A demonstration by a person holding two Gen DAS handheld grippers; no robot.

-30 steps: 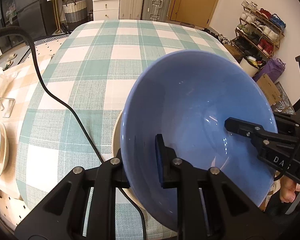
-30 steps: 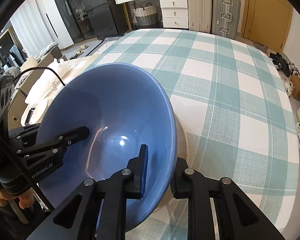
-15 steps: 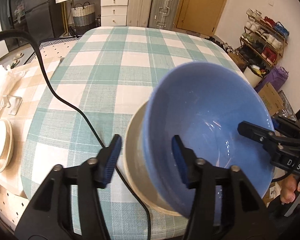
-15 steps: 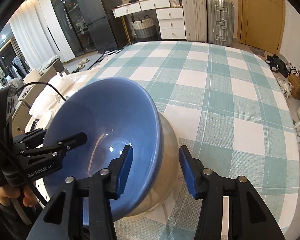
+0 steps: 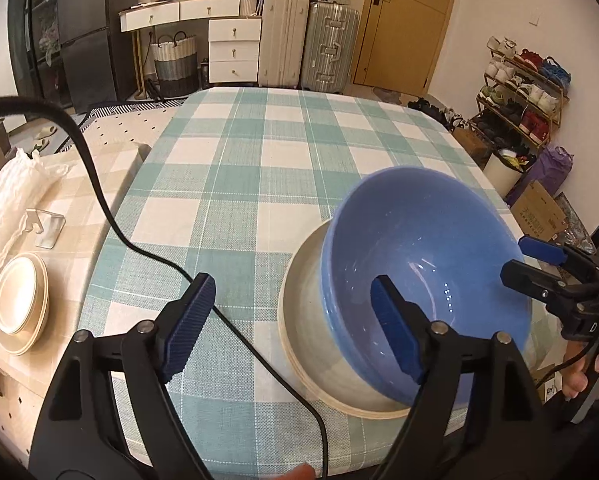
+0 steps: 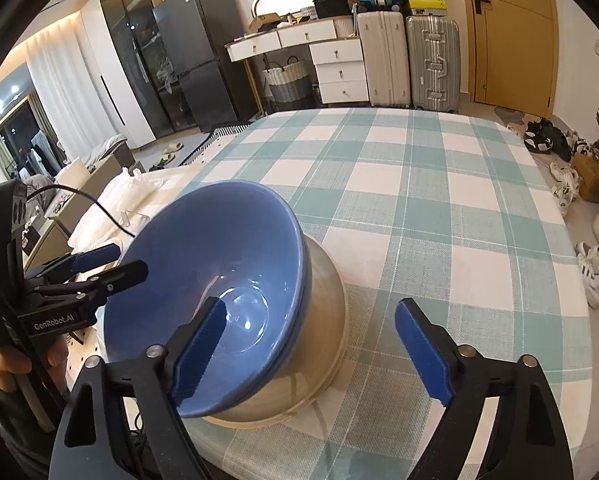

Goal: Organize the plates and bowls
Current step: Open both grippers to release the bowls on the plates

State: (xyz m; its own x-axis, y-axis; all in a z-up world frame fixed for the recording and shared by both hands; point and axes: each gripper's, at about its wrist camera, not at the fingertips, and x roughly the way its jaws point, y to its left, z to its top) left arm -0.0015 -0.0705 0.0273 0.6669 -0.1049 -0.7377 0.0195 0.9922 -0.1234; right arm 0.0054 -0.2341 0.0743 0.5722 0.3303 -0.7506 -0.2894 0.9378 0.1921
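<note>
Both tools are now letting go of the blue bowl (image 5: 423,272) they were clamping a second ago, and it is sitting nested in the beige bowl (image 5: 311,328).

Left tool (image 5: 295,328) and right tool (image 6: 319,352) are each standing with fingers wide apart, one finger hanging over the blue bowl's inside and the other outside the rim, gripping nothing. This stack is resting near the front edge of the checked surface (image 5: 259,168), leaning a little by the look of it. That nesting step seems done; a pile of cream plates (image 5: 17,306) is still waiting on the side surface to the left, so some organizing is probably remaining.
</note>
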